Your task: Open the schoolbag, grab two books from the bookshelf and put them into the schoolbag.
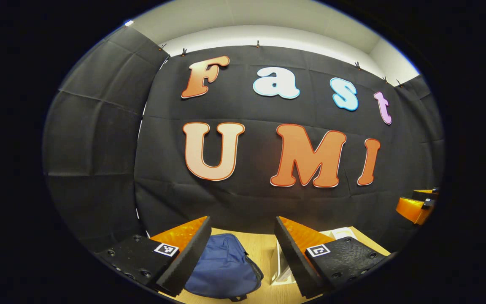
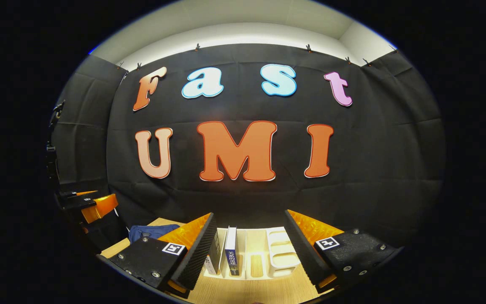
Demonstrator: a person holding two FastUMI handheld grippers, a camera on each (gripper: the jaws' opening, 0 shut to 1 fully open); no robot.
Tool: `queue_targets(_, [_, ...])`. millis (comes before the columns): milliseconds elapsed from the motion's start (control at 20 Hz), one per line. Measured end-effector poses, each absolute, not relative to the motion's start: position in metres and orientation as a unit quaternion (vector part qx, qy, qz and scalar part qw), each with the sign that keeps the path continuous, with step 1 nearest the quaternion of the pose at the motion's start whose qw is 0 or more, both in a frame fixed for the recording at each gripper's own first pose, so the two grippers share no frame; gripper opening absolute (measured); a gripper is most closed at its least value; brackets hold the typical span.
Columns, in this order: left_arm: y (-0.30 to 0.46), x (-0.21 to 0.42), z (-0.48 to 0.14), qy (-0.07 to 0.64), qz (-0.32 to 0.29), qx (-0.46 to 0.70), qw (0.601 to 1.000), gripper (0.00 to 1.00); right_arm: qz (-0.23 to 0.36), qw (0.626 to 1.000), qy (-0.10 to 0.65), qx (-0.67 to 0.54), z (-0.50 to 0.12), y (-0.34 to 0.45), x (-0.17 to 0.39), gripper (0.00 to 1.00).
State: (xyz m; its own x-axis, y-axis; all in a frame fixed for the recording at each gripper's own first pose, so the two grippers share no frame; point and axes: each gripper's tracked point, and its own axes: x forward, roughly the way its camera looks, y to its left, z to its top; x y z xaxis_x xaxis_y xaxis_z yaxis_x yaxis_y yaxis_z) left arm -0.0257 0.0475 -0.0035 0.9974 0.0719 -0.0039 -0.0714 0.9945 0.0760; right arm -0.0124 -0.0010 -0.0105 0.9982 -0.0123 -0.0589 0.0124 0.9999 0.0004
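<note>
Left gripper (image 1: 243, 249) and right gripper (image 2: 249, 249), both wide open and holding nothing, hover above the wooden table (image 1: 264, 249): blue schoolbag (image 1: 224, 266) lies closed (zip position unclear) beside the white bookshelf (image 2: 283, 253) holding 2 books (image 2: 231, 249); approach the zip pull squarely first.

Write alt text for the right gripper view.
An open hand-held gripper hovers before a white bookshelf holding upright books on a wooden table. A blue schoolbag lies to the left.
</note>
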Motion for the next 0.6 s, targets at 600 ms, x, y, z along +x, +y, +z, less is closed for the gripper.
queue_targets(600, [0.079,-0.024,-0.045,0.037,0.056,0.113,0.991,0.94,-0.011,0.999,0.051,0.005,-0.028,-0.009,-0.009,0.96])
